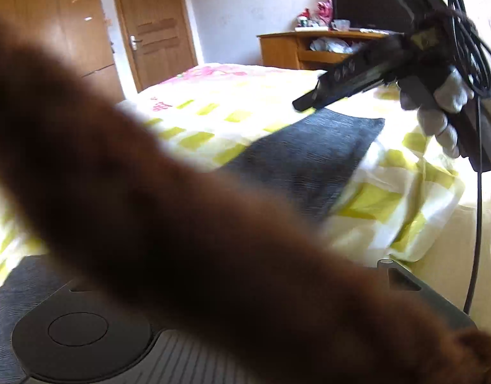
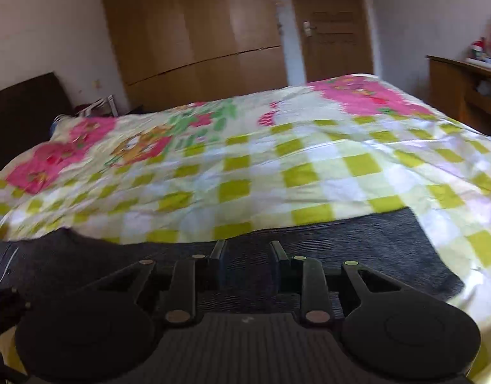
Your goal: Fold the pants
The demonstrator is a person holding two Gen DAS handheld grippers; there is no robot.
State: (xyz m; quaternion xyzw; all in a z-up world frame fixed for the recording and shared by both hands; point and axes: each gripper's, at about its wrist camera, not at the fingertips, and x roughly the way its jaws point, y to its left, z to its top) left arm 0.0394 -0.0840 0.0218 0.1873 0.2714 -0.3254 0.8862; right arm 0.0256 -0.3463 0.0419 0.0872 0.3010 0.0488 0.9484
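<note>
1. Right black two-finger gripper (image 2: 247, 249): jaws apart, gripping nothing, hovering low over the dark grey ribbed knit pants (image 2: 357, 240), probably lining up a grab.
2. Left gripper: a blurred brown sleeve (image 1: 187, 224) hides the fingers; can't tell its state.
3. One pair of pants, flat along the near edge of the yellow-green checked floral bedspread (image 2: 277, 160).
4. One gloved hand (image 1: 437, 118) in view, holding the right gripper.

The right gripper (image 2: 247, 252) is held with its fingers apart. The left gripper is hidden by a brown blur.
</note>
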